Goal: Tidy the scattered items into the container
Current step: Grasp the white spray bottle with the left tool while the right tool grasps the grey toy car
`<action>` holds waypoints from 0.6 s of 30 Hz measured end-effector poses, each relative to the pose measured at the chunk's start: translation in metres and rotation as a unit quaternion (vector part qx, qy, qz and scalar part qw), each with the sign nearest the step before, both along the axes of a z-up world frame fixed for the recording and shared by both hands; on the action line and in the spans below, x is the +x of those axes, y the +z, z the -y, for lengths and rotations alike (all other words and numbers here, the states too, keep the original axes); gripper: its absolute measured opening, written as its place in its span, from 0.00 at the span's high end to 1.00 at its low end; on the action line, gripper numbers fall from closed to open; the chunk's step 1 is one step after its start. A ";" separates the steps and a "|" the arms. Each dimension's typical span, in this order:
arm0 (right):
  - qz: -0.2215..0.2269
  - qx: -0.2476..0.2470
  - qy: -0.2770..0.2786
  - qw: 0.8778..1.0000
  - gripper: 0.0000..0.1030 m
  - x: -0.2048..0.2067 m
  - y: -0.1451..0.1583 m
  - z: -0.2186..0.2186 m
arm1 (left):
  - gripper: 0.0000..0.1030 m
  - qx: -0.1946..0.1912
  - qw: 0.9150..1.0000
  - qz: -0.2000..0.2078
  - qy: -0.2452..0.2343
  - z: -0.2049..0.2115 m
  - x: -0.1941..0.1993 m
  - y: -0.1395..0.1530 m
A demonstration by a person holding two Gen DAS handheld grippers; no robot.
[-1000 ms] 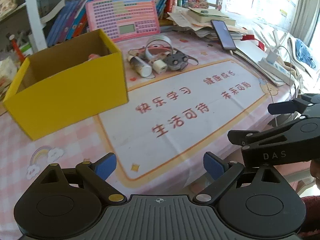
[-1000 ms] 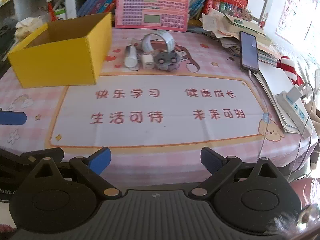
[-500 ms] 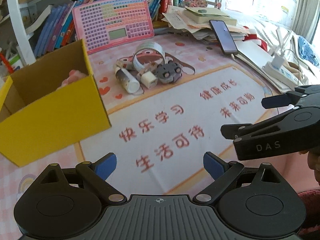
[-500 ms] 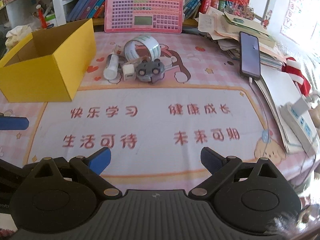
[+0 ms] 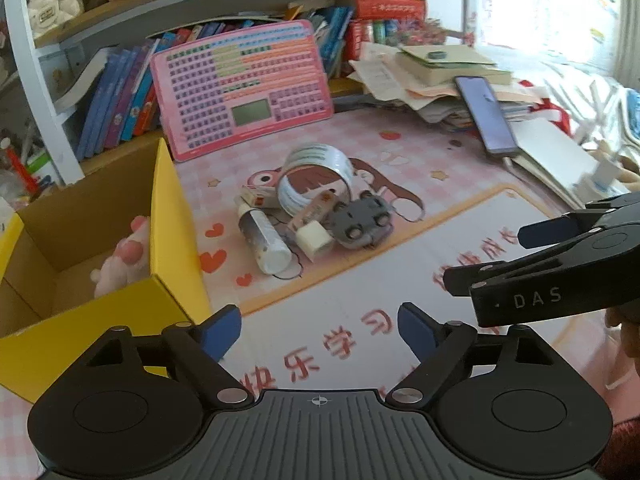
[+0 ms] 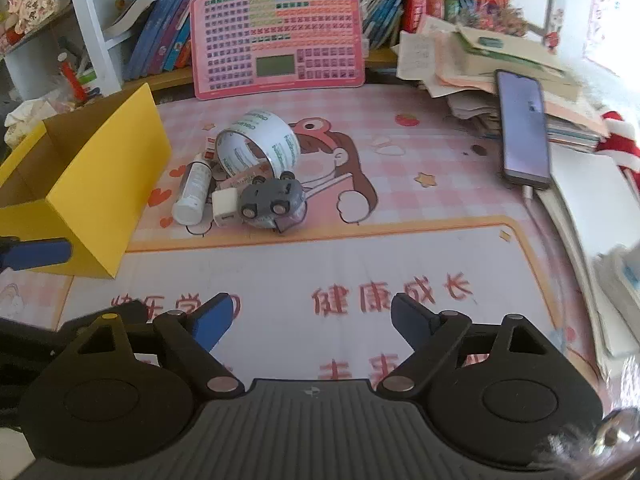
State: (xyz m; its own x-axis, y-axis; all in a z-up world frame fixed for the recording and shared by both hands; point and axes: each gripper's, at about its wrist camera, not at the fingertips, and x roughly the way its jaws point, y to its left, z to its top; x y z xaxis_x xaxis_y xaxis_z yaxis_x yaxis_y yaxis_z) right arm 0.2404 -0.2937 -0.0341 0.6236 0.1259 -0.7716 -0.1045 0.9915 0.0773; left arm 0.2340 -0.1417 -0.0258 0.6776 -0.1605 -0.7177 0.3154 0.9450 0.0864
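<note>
A yellow cardboard box stands open at the left with a pink soft item inside. Beside it lies a heap: a roll of clear tape, a white bottle, a white charger plug, a grey toy car and a small flat packet. My left gripper is open and empty, short of the heap. My right gripper is open and empty, nearer the front; it shows in the left wrist view.
A pink keyboard toy leans against a shelf of books at the back. A stack of papers and a phone lie at the right, with a notebook along the right edge.
Both grippers have moved forward over the mat toward the heap and box, which now look larger and closer. Both stay open and empty.
</note>
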 end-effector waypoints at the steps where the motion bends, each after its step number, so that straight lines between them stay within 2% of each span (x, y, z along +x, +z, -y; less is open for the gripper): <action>1: -0.002 0.004 0.004 1.000 0.20 0.006 -0.002 0.002 | 0.21 0.003 1.000 -0.001 0.007 0.001 0.005 -0.001; 5: -0.007 0.025 0.021 0.999 0.21 0.030 -0.006 0.006 | 0.28 0.012 0.999 -0.008 0.037 0.006 0.023 -0.007; 12: -0.023 0.062 0.045 0.997 0.23 0.076 -0.014 0.003 | 0.37 0.034 0.996 0.003 0.082 0.011 0.056 -0.017; 18: -0.046 0.083 0.053 0.994 0.24 0.114 -0.024 -0.002 | 0.38 0.053 0.995 0.007 0.090 0.022 0.076 -0.021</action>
